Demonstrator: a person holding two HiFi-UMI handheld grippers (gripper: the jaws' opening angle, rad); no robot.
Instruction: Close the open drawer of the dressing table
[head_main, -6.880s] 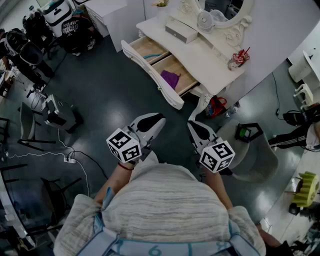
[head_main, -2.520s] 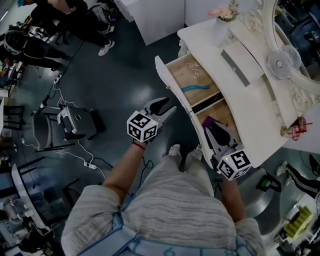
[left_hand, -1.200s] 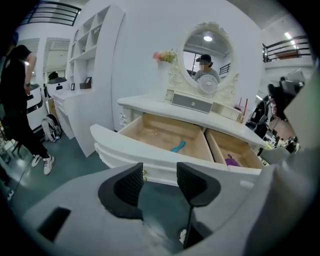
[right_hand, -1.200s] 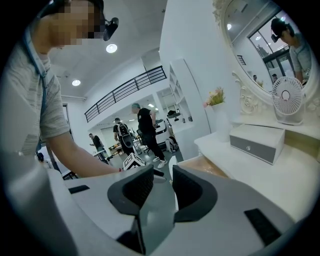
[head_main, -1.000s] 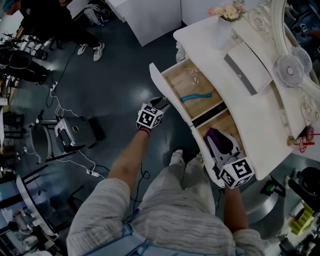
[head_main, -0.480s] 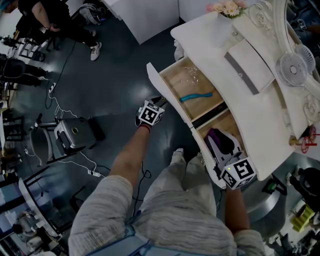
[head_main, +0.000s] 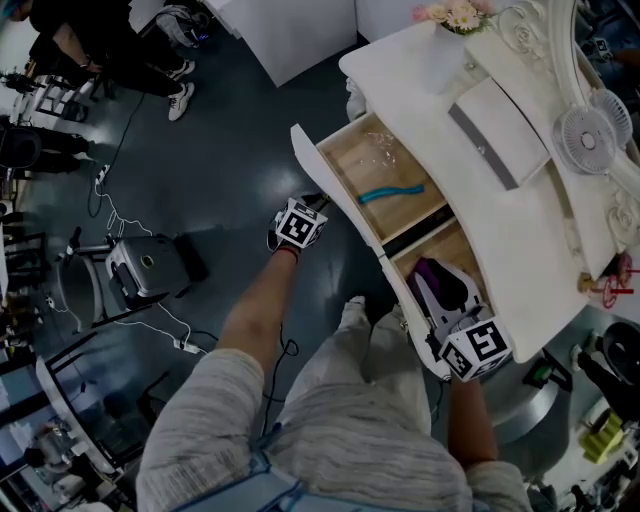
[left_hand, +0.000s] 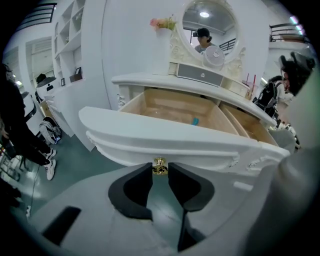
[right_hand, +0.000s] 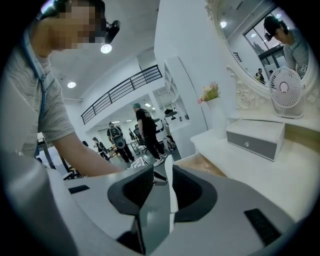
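Two jaws of the left hand-held gripper (left_hand: 160, 175) are closing on the drawer's (left_hand: 165, 137) gold knob (left_hand: 160, 165); the right hand-held gripper (right_hand: 161, 174) straddles its front, jaws apart.

Left arm (head_main: 255, 315) reaches well forward, bare forearm stretched long. The left gripper (left_hand: 160, 173) tips steeply down, its jaws closing and the pads meeting the sides of the knob (left_hand: 160, 165) between them. Right arm (head_main: 468, 425) sits tucked in close, the right gripper (right_hand: 161, 175) angled gently down, jaws apart.
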